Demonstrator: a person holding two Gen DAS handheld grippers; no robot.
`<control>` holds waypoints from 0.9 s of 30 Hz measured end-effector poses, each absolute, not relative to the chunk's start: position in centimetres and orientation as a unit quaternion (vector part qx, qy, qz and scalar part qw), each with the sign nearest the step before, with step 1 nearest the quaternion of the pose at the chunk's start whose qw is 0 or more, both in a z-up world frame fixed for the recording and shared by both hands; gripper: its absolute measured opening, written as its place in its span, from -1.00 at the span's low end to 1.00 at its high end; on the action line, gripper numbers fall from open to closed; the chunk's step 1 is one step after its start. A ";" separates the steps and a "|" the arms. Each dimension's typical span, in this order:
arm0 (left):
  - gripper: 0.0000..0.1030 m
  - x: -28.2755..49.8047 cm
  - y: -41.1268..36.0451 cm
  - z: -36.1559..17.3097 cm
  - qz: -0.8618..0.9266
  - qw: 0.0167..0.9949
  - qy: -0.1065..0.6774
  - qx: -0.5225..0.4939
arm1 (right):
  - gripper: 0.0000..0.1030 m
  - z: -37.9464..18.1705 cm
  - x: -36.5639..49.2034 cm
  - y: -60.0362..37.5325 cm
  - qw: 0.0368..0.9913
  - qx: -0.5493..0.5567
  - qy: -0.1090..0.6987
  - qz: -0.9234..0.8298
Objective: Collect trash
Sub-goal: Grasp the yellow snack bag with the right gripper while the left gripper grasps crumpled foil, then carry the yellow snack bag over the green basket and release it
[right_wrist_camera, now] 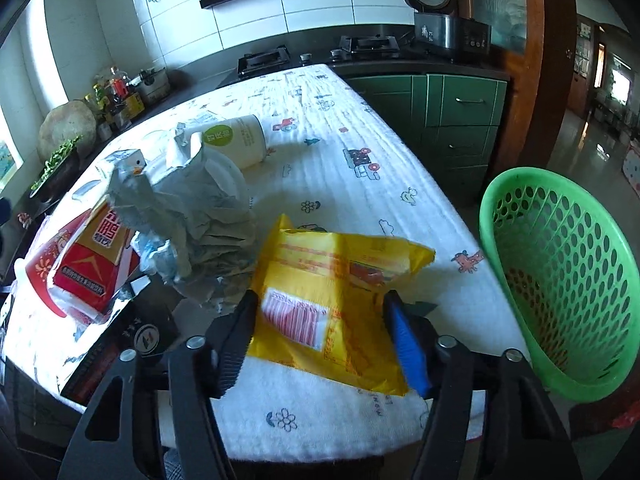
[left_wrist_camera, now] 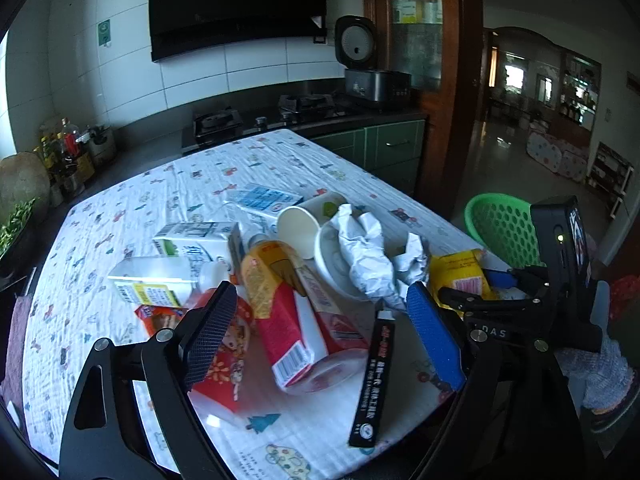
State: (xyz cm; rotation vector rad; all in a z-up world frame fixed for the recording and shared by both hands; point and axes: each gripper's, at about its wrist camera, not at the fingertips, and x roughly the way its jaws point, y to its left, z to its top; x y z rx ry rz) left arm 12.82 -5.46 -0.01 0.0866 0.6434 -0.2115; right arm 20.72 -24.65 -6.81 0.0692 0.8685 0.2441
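A heap of trash lies on the cloth-covered table (left_wrist_camera: 280, 152): a red carton (left_wrist_camera: 288, 320), a milk carton (left_wrist_camera: 196, 240), a paper cup (left_wrist_camera: 304, 224), crumpled white paper (left_wrist_camera: 368, 256), a black tube box (left_wrist_camera: 372, 376). My left gripper (left_wrist_camera: 320, 312) is open, its fingers either side of the red carton, above it. My right gripper (right_wrist_camera: 320, 320) is open with its fingers either side of a yellow packet (right_wrist_camera: 328, 284) near the table's front edge. The packet also shows in the left wrist view (left_wrist_camera: 460, 272). A green basket (right_wrist_camera: 560, 288) stands right of the table.
The right gripper's body (left_wrist_camera: 552, 280) shows at the right of the left wrist view. A stove and rice cooker (left_wrist_camera: 372, 76) stand on the counter behind the table. Bottles (left_wrist_camera: 68, 148) stand at the left. Green cabinets (right_wrist_camera: 452, 120) and a doorway lie to the right.
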 end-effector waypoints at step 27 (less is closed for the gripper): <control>-0.11 22.9 -11.8 -5.8 -0.154 0.886 0.436 0.033 | -0.20 -2.9 16.4 -31.5 0.931 0.057 0.353 0.078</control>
